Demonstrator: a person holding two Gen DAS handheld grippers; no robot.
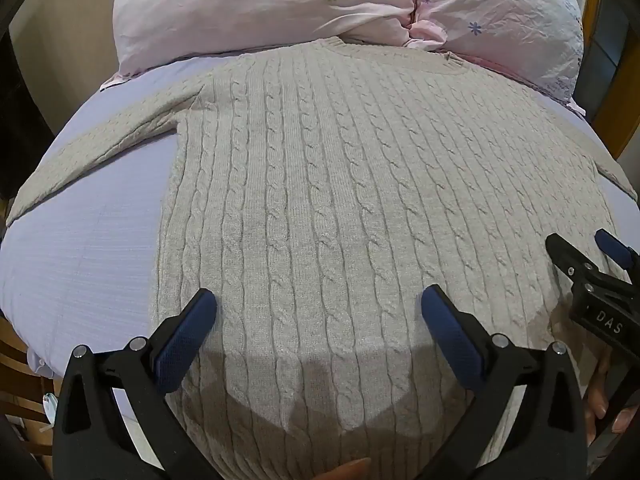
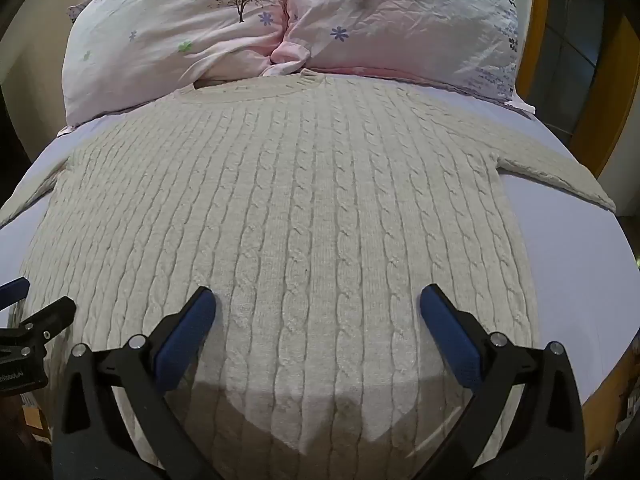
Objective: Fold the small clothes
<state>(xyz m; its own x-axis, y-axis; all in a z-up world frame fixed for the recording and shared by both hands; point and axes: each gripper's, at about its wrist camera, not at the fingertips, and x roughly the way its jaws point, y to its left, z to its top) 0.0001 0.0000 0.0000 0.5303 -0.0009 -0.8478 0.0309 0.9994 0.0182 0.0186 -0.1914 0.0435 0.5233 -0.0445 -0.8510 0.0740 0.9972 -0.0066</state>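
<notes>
Lavender sheets cover the bed (image 1: 88,248), with two pink flowered pillows (image 2: 180,40) propped at its head. Spread flat across it lies a beige cable-knit sweater (image 1: 320,184), neckline touching the pillows and sleeves angled out to both sides. Over the hem end, the left claw (image 1: 318,312) hovers with fingers spread wide, and the right claw (image 2: 318,312) beside it is likewise spread, holding nothing.
</notes>
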